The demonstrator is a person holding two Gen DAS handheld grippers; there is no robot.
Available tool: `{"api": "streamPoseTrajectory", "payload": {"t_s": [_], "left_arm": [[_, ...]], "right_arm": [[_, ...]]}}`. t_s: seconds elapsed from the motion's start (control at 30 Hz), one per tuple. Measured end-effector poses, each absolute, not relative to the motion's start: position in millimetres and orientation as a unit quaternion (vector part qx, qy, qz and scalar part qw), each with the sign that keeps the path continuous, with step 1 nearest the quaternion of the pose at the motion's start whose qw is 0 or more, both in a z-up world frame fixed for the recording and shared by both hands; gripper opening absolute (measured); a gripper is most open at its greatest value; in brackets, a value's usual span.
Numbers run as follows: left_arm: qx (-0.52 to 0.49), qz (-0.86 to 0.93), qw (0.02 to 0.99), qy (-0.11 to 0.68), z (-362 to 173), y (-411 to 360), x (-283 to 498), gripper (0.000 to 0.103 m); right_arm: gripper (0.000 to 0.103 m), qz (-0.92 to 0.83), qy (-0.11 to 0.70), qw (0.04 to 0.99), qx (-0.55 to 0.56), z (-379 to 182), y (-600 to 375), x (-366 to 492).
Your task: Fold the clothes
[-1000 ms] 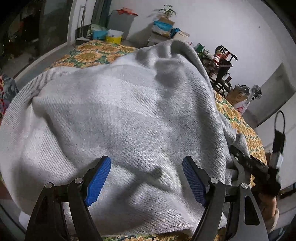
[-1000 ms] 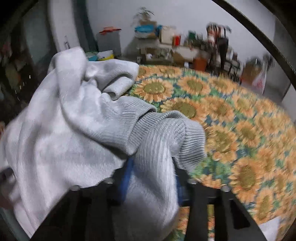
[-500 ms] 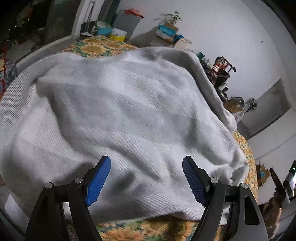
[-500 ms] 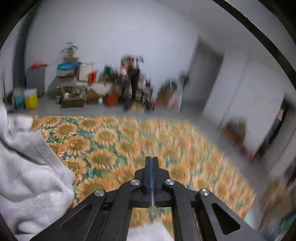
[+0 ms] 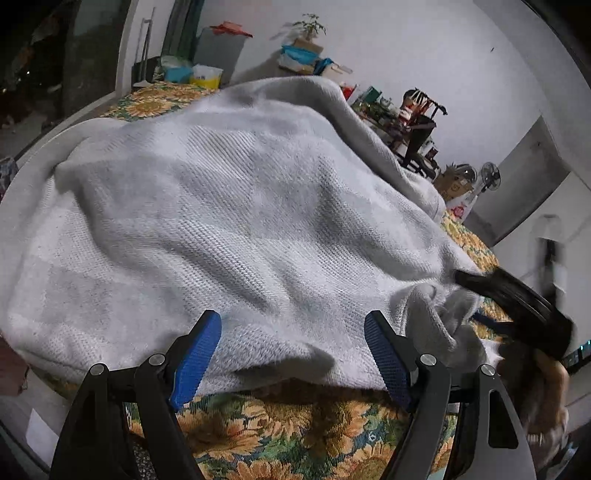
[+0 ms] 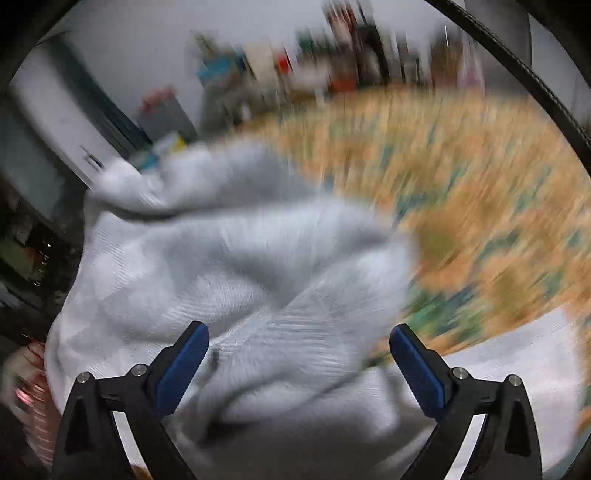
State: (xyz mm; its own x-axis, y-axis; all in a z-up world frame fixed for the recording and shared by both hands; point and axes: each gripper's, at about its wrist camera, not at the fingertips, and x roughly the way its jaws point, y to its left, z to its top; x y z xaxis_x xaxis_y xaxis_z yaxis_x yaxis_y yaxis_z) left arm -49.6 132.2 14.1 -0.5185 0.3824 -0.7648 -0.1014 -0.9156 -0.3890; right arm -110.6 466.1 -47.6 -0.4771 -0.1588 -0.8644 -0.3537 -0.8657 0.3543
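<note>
Sweater (image 5: 236, 206), pale grey knit, seemingly rumpled

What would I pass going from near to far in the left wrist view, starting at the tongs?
Left tongs → sunflower-print cover at the near edge → grey knit sweater spread over it → sunflower cover again beyond the sweater → boxes with a potted plant against the white wall.

Left tongs (image 5: 291, 354) agape, right tongs (image 6: 299, 369) opening
</note>
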Motion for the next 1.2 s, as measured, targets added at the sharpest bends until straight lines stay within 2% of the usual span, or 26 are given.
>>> {"api": "streamPoseTrajectory", "payload": {"t_s": [0.03,0.07,0.1,0.13,0.17,0.27,0.3,0.37,0.47,0.6,0.63,0.67,0.73,0.8,0.9,1.03,1.1,1.13,1.2], "left_arm": [[-0.465,0.86,0.142,-0.152,14.4,130.5,-48.4,0.08],[-0.462,0.862,0.143,-0.152,13.8,130.1,-47.5,0.08],[-0.46,0.864,0.143,-0.15,12.7,131.9,-46.4,0.08],[-0.46,0.863,0.144,-0.149,10.4,134.9,-47.6,0.08],[-0.464,0.862,0.144,-0.148,8.1,138.0,-48.7,0.08],[-0.483,0.848,0.15,-0.158,-3.7,146.9,-52.1,0.08],[-0.488,0.842,0.153,-0.169,-8.2,149.6,-54.4,0.08],[-0.499,0.827,0.157,-0.206,-13.6,159.3,-57.5,0.08],[-0.501,0.812,0.178,-0.242,-12.4,173.7,-56.2,0.08],[-0.504,0.807,0.193,-0.239,-9.1,194.5,-55.4,0.08],[-0.508,0.802,0.198,-0.243,-10.7,195.9,-55.7,0.08],[-0.512,0.798,0.202,-0.246,-12.4,197.1,-56.0,0.08],[-0.519,0.794,0.204,-0.242,-17.6,194.8,-55.8,0.08],[-0.525,0.793,0.197,-0.239,-22.5,189.7,-55.9,0.08],[-0.532,0.784,0.193,-0.254,-29.2,178.9,-55.8,0.08],[-0.534,0.78,0.2,-0.258,-30.2,174.1,-53.5,0.08],[-0.534,0.781,0.205,-0.253,-30.3,175.0,-47.8,0.08],[-0.532,0.782,0.207,-0.249,-29.4,175.6,-45.9,0.08],[-0.53,0.785,0.208,-0.243,-27.9,175.8,-41.9,0.08]], "right_arm": [[0.08,0.812,0.266,0.042,-0.518,-57.4,461.0,-116.0],[0.062,0.829,0.231,0.041,-0.507,-53.9,452.9,-114.3],[0.036,0.845,0.196,0.039,-0.496,-50.4,444.7,-112.6],[0.023,0.859,0.16,0.038,-0.484,-46.9,436.5,-110.9],[0.019,0.87,0.131,0.038,-0.473,-43.5,430.7,-108.4],[0.017,0.883,0.111,0.073,-0.451,-33.8,451.5,-93.8],[0.017,0.885,0.103,0.098,-0.443,-29.4,461.7,-89.1],[0.008,0.889,0.056,0.177,-0.419,-15.7,480.7,-78.3],[0.008,0.887,0.016,0.255,-0.385,5.1,511.7,-65.1],[0.011,0.854,-0.025,0.384,-0.35,17.6,548.5,-58.3],[0.021,0.844,-0.017,0.411,-0.344,17.6,559.8,-57.1],[0.058,0.837,0.002,0.421,-0.35,16.0,567.5,-53.8],[0.09,0.829,0.034,0.408,-0.382,10.0,575.3,-41.8],[0.09,0.849,0.032,0.358,-0.387,1.7,563.1,-19.3],[0.102,0.851,0.032,0.344,-0.395,-18.7,554.3,23.7],[0.102,0.826,0.117,0.334,-0.439,-58.8,583.3,54.3],[0.097,0.821,0.174,0.312,-0.446,-75.2,593.8,57.6],[0.088,0.821,0.201,0.295,-0.446,-82.1,596.5,57.5],[0.063,0.83,0.221,0.27,-0.436,-89.9,596.2,55.5]]}}
